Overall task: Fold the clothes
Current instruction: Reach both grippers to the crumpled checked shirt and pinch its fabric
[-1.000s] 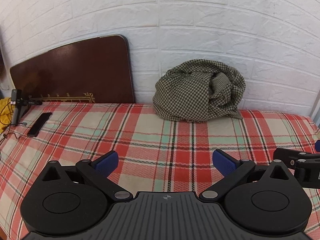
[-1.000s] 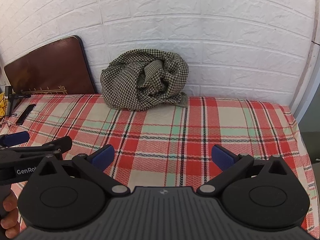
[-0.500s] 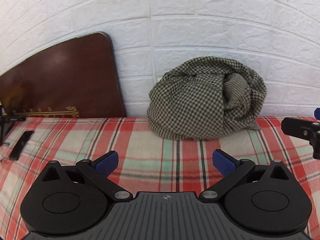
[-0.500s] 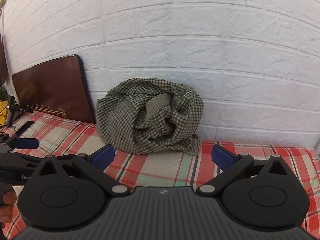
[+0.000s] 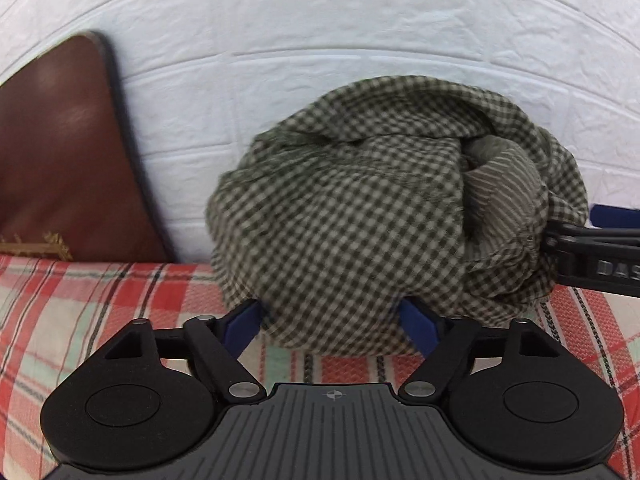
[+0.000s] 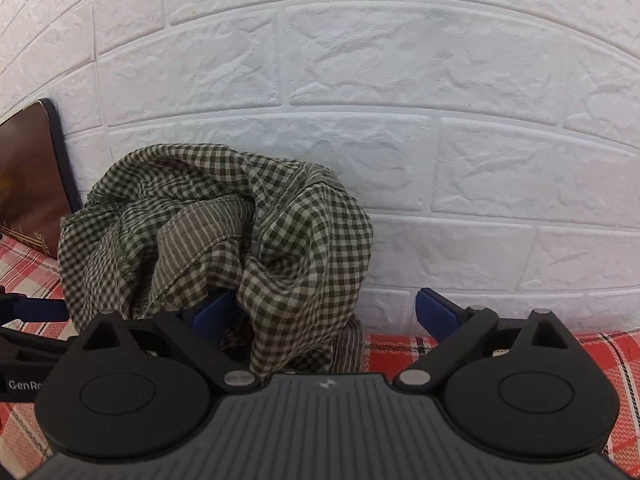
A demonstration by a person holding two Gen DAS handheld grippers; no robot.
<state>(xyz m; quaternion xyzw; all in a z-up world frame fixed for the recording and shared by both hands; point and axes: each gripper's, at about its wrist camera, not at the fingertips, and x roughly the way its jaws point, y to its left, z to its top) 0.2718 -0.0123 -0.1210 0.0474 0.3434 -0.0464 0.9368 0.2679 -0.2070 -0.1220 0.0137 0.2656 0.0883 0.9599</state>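
A crumpled green-and-cream checked garment (image 5: 360, 208) sits in a heap on the red plaid bedsheet (image 5: 120, 304), against the white brick wall. My left gripper (image 5: 330, 322) is at the heap's lower front. Its jaws are closing, and the cloth bulges between the blue pads without being pinched. My right gripper (image 6: 324, 312) is at the right side of the garment (image 6: 200, 220). Its jaws are closing too: the left pad is tucked into the folds and the right pad stands free near the wall. From the right, one of its fingers (image 5: 580, 238) touches the heap.
A dark brown board (image 5: 60, 160) leans on the wall just left of the heap. The white brick wall (image 6: 400, 120) rises directly behind the garment. Plaid bedsheet (image 6: 500, 344) shows to the right of the heap.
Both grippers have moved forward and down across the bed to the heap, which now fills the views. Their jaws have narrowed slightly, and cloth now lies between them.
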